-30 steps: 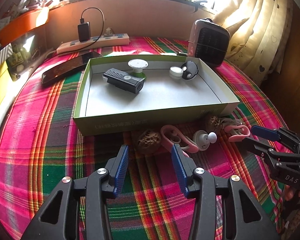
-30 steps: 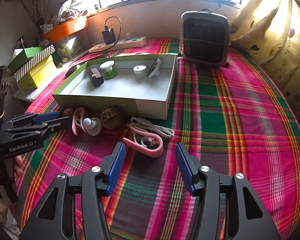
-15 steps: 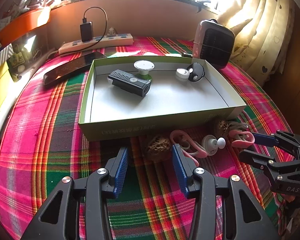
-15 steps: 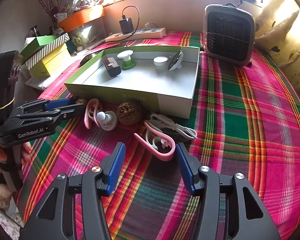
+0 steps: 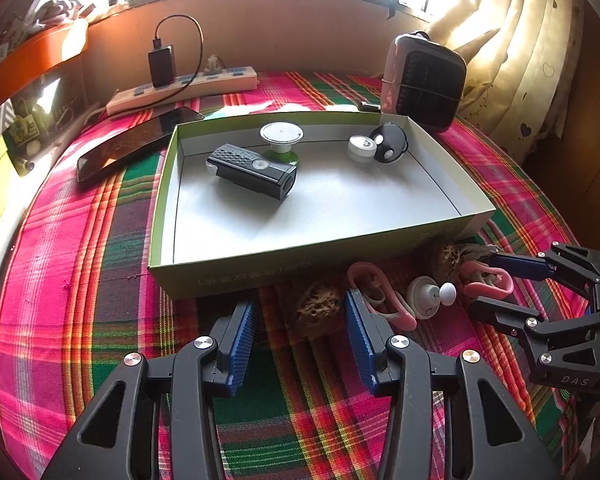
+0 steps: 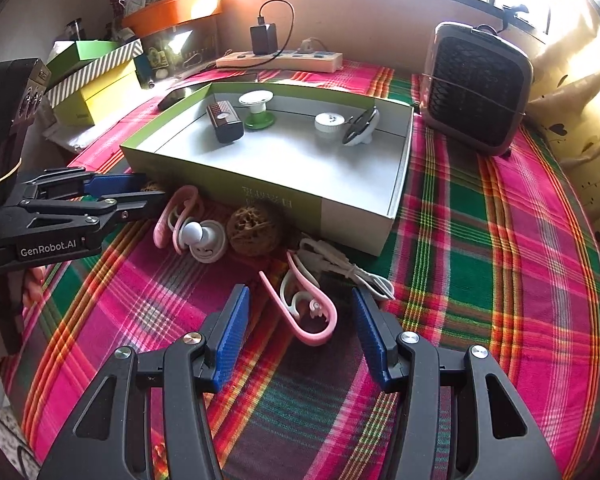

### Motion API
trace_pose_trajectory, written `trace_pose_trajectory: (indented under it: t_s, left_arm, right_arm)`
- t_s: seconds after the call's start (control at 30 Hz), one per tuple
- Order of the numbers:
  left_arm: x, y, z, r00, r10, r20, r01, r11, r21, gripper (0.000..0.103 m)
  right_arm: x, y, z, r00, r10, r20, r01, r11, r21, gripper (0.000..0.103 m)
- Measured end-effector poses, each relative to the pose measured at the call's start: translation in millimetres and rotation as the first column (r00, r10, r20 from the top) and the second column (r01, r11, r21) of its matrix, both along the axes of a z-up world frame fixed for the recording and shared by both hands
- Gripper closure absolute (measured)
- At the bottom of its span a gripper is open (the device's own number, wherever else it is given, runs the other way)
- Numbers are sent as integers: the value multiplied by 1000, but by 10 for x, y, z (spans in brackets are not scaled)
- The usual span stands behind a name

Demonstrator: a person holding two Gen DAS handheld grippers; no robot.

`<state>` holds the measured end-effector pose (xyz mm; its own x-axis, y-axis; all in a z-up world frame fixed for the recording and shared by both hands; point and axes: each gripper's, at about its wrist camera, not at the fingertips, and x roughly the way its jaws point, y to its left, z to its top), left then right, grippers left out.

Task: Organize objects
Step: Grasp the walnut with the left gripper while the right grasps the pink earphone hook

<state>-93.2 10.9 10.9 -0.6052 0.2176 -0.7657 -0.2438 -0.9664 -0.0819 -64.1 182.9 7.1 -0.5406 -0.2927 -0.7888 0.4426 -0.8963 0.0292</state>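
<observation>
left gripper (image 5: 300, 336) spread wide around a walnut (image 5: 315, 309) at lower centre; right gripper (image 6: 300, 328) wide around a pink ear hook (image 6: 308, 312), green box (image 5: 236, 276) above

Left tool (image 5: 300, 338) advanced around walnut (image 5: 315, 310), right tool (image 6: 300, 326) closer around pink ear hook (image 6: 306, 312)

Woven plaid cloth (image 6: 480, 240), matt cardboard box (image 6: 260, 196), rough walnut (image 6: 253, 230).

Pink ear hook (image 6: 306, 312) and walnut (image 5: 318, 309) lie before green box (image 5: 236, 270).
</observation>
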Motion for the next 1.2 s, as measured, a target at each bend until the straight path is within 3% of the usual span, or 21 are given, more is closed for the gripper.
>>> trace_pose_trajectory:
  t_s: [0.3, 0.6, 0.87, 1.2]
  left_arm:
    - [-58, 34, -31, 1000, -1, 7, 1, 1000, -9, 60]
    - [-57, 22, -38, 1000, -2, 6, 2, 1000, 0, 61]
    - [-38, 28, -33, 1000, -6, 5, 6, 1000, 3, 75]
    - [-30, 34, -36, 1000, -6, 4, 6, 1000, 2, 75]
  right_arm:
    - [10, -35, -5, 1000, 2, -19, -2, 1000, 21, 50]
    - [36, -50, 3, 1000, 4, -31, -3, 1000, 31, 64]
    - [64, -60, 5, 999, 2, -35, -1, 999, 35, 77]
    - [65, -61, 1, 999, 2, -35, -1, 999, 36, 77]
